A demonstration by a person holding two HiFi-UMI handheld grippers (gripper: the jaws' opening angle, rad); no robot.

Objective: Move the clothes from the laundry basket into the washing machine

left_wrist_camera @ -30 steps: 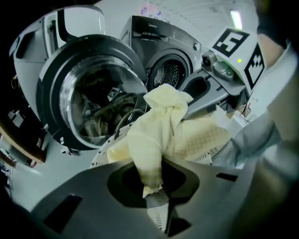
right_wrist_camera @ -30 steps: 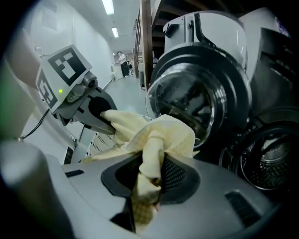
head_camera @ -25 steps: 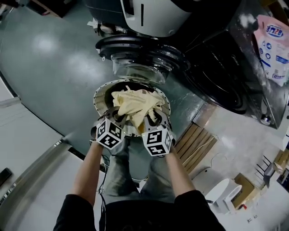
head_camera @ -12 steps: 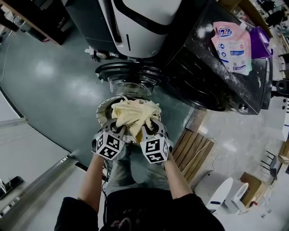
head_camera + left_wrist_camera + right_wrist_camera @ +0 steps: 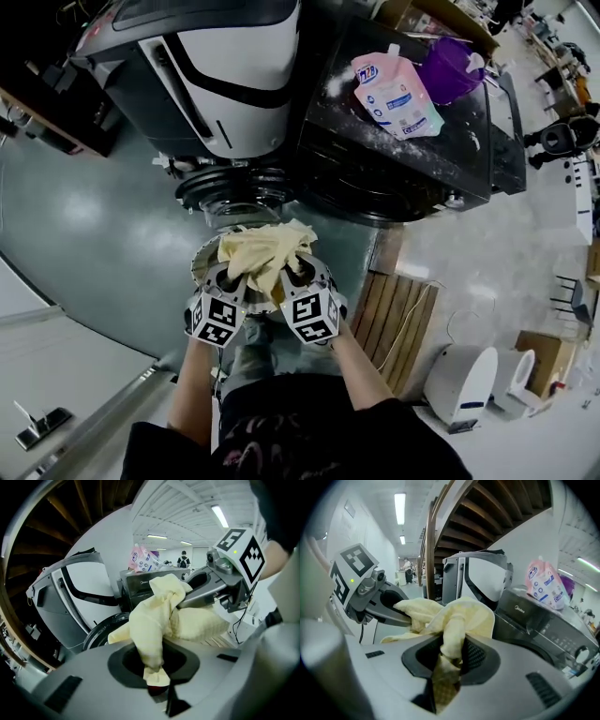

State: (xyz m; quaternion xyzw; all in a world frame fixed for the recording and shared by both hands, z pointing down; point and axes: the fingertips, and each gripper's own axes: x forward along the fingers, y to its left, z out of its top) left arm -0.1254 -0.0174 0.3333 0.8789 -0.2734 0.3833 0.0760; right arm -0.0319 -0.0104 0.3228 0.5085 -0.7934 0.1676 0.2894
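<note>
A yellow cloth (image 5: pixel 262 253) (in left gripper (image 5: pixel 234 277) and right gripper (image 5: pixel 291 274)) hides basket (image 5: pixel 201 266) interior.

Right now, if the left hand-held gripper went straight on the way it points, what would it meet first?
Past the cloth in its jaws, the left hand-held gripper would probably meet the open washer door; depth is unclear.

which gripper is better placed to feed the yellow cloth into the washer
Left, narrowly. Both grippers are shut on the yellow cloth, but the left gripper lines up almost straight with the washer's open door; the right gripper is offset toward the black machine.
</note>
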